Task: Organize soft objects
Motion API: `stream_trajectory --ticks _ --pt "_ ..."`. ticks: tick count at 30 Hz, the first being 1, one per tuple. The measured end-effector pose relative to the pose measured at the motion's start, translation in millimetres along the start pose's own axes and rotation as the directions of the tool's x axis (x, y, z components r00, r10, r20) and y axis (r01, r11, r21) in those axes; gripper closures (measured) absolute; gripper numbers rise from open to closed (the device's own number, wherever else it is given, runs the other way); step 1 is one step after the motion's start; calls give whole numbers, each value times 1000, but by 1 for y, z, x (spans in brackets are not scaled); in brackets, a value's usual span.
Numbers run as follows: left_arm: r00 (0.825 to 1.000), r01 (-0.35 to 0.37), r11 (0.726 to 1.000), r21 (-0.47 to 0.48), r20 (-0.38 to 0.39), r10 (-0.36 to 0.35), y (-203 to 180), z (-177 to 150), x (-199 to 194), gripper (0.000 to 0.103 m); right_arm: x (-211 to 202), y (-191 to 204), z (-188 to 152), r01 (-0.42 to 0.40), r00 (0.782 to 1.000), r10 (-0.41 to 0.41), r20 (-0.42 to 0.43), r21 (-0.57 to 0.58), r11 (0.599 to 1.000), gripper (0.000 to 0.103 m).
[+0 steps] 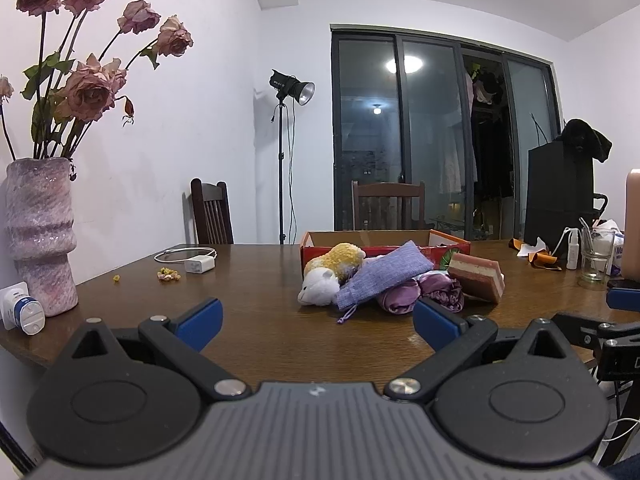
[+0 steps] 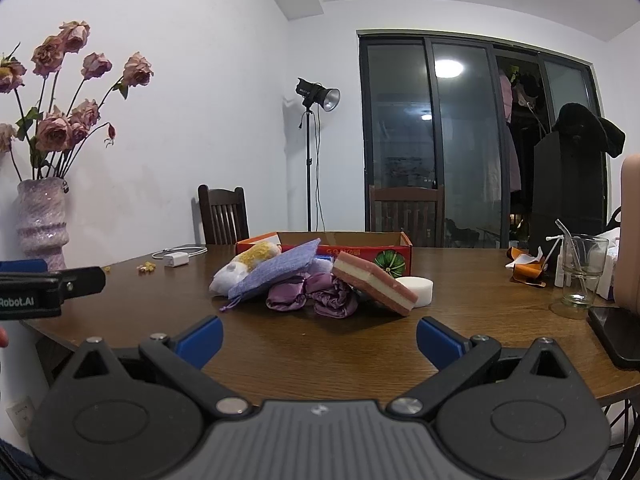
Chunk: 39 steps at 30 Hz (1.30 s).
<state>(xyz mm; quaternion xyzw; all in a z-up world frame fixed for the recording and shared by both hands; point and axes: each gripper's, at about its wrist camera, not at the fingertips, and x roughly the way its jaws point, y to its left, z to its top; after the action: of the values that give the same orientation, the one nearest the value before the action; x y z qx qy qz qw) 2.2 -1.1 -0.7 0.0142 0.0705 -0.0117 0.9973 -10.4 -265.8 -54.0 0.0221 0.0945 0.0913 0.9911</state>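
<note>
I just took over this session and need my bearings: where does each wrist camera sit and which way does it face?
Left wrist: low over the near table edge, facing the soft pile; vase at left, open left gripper in the foreground, the other gripper at the right edge.
Right wrist: same height, further right, facing the pile; open right gripper in front, the left one at the left edge.
Shared: plush toy, lavender pouch, striped sponge, red box, both chairs, studio light.

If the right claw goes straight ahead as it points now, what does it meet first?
Probably the crumpled purple satin cloth at the near edge of the pile, with the striped sponge just to its right. The right claw is open; depth is hard to judge.
</note>
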Motion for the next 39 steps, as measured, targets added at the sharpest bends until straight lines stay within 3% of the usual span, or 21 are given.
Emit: stream_trajectory --ticks 14,20,22,25,31,34,37,39 --pt "1000 10 1000 9 0 -10 0 2 4 0 2 -4 2 -6 1000 6 -4 12 1000 0" --pt "999 -10 998 66 49 7 -1 22 44 0 38 -20 23 -7 1000 7 -26 -2 1000 0" --pt "999 -22 997 67 34 20 1 25 65 0 53 -26 31 -17 1000 17 -21 6 1000 0" --pt "998 -12 998 56 -58 15 6 28 100 0 80 -31 43 -13 999 13 -34 0 1000 0" --pt "984 69 996 -63 -158 -78 15 31 148 0 131 -41 59 -30 996 33 -78 45 999 0" --pt "977 110 991 -77 -175 -122 12 35 173 0 156 -50 64 -39 993 48 -107 84 996 4" --pt "978 88 990 -108 -181 -106 18 42 207 0 184 -57 77 -93 987 107 -117 121 988 24" --pt "975 72 987 -143 -197 -100 26 46 231 1 205 -54 89 -134 982 148 -114 118 984 29"
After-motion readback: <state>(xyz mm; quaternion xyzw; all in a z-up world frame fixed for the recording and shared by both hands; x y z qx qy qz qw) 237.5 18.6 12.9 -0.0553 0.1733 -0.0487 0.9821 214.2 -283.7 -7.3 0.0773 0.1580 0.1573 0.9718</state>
